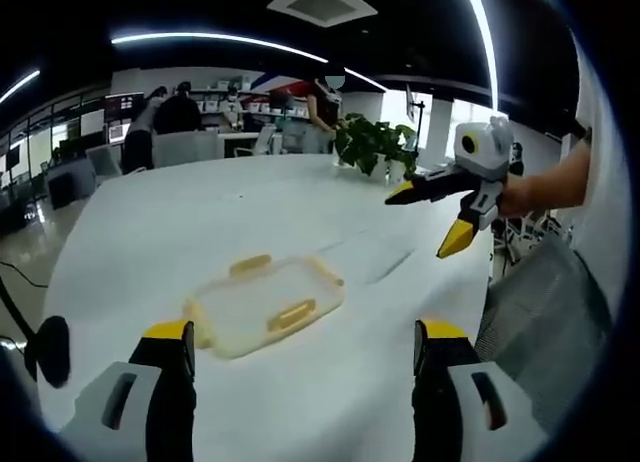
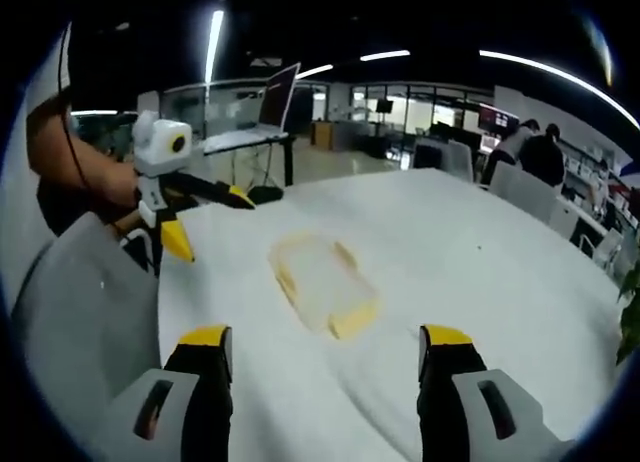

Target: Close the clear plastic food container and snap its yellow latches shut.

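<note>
Lying flat on the table [image 1: 150, 222]: clear container [image 1: 265, 304], contents indiscernible.

White table [image 1: 150, 232], potted plant [image 1: 375, 142], grey chair [image 1: 540, 302], people at far desks [image 1: 180, 112].

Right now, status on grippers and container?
Left gripper and right gripper open, above table. Clear container lies flat, untouched; yellow latches look unsnapped. Nothing in the way.

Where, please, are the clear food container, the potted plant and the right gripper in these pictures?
clear food container [image 1: 268, 304]: left gripper view, middle of its lid.
potted plant [image 1: 375, 142]: left gripper view, its leaves.
right gripper [image 1: 425, 220]: left gripper view, between its yellow fingertips.
</note>
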Demonstrator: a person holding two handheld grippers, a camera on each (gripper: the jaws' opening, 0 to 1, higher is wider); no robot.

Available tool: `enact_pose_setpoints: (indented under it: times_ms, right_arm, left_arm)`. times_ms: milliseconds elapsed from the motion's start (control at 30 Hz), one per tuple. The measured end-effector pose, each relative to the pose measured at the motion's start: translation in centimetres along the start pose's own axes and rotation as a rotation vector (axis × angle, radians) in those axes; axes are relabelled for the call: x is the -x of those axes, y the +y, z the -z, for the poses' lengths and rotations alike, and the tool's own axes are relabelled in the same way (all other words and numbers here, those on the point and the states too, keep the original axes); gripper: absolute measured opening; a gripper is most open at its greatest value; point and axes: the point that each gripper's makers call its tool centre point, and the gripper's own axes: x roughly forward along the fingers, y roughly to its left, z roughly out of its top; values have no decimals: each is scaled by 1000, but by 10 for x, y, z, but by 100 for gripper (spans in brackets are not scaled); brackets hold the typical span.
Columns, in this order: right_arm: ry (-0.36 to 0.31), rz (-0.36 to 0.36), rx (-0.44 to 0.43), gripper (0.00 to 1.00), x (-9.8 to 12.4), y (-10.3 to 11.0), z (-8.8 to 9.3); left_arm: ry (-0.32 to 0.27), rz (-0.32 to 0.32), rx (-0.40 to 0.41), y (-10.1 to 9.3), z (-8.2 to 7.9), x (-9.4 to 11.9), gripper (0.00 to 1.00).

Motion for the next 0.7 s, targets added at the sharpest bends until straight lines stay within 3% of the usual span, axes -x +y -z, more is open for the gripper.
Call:
enact_pose_setpoints:
  times_ms: [700]
  right_arm:
    - [56,-50,60,68,-23,-6,-8]
  left_arm:
    - [35,-4,-25,29,-2,-3,90]
